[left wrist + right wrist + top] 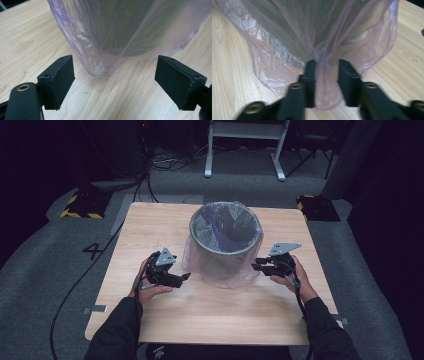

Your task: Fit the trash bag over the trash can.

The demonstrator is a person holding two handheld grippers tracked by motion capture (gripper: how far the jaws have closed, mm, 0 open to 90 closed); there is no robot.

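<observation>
A grey metal bin (226, 251) stands upright mid-table, lined with a translucent purple bag (240, 276) whose loose skirt hangs down the outside to the wood. My left gripper (184, 278) rests by the bin's left base. In the left gripper view it (116, 71) is open wide, and the bag's (100, 50) lower edge lies just ahead, untouched. My right gripper (256, 265) is at the bin's right side. In the right gripper view its jaws (327, 68) stand slightly apart, a hanging fold of the bag (325, 82) loose between them.
The wooden table (215, 312) has bare surface in front of the bin and behind it. Beyond the far edge are a white metal frame (245, 145), floor cables (75, 285) and yellow-black striped bases (82, 206) near the back corners.
</observation>
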